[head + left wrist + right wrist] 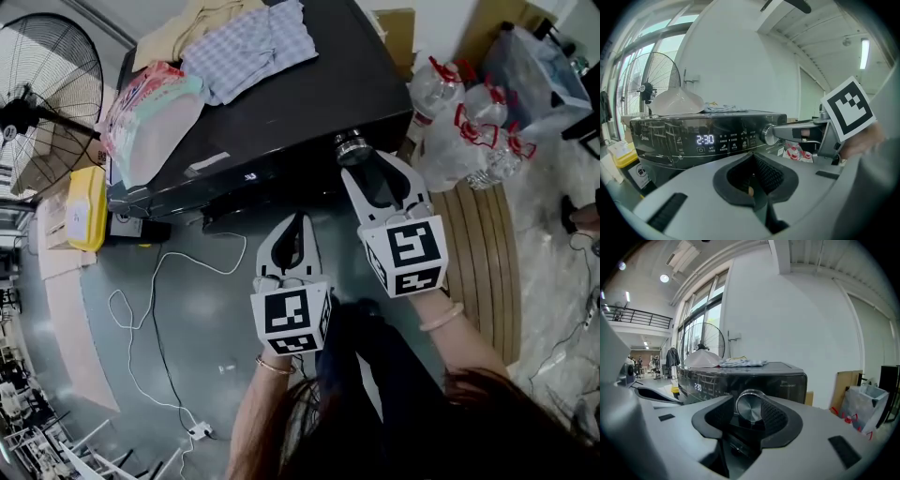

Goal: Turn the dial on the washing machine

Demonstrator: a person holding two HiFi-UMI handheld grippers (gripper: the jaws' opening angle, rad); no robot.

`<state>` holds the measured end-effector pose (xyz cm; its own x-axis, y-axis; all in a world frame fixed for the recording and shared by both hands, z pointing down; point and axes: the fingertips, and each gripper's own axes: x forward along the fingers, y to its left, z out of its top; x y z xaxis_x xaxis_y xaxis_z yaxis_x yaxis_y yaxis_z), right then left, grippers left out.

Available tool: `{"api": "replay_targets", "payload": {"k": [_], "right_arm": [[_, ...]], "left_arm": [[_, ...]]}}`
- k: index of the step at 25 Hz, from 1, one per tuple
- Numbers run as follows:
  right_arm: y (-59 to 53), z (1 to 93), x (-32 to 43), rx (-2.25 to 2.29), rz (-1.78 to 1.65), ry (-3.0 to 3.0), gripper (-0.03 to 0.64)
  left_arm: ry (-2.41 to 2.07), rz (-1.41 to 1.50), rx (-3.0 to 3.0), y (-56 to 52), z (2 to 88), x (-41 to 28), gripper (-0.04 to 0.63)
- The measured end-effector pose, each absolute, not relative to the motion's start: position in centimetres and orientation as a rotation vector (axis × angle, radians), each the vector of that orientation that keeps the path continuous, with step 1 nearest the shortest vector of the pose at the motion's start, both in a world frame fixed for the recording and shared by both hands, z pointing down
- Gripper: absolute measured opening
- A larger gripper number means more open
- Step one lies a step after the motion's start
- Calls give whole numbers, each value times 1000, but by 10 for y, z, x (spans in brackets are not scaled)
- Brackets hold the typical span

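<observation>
The black washing machine [281, 112] stands in front of me, its display [705, 139] reading 2:30. Its silver dial [352, 147] sticks out of the front panel's right end. My right gripper [357, 159] reaches level onto that dial [751, 406], whose round face sits between the two dark pads with both against its rim. In the left gripper view the right gripper's finger lies across the dial [768, 134]. My left gripper [297, 221] hangs lower and to the left, off the panel, its jaws shut with nothing between them.
Checked clothes [248, 42] and a plastic bag [150, 117] lie on the machine's top. A standing fan [47, 94] and a yellow box [86, 208] are at the left. Water bottles [469, 122] and wooden boards [483, 253] are at the right. A white cable [141, 309] runs over the floor.
</observation>
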<state>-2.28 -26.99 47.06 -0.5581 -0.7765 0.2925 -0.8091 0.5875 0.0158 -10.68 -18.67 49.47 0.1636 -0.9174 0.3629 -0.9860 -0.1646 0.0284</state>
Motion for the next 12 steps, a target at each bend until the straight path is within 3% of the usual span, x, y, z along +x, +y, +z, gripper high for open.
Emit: {"api": "replay_targets", "payload": {"k": [12], "right_arm": [[-250, 456, -25, 1225, 130, -2575, 156]], "left_arm": [[-1886, 381, 2149, -177, 478, -110, 14]]}}
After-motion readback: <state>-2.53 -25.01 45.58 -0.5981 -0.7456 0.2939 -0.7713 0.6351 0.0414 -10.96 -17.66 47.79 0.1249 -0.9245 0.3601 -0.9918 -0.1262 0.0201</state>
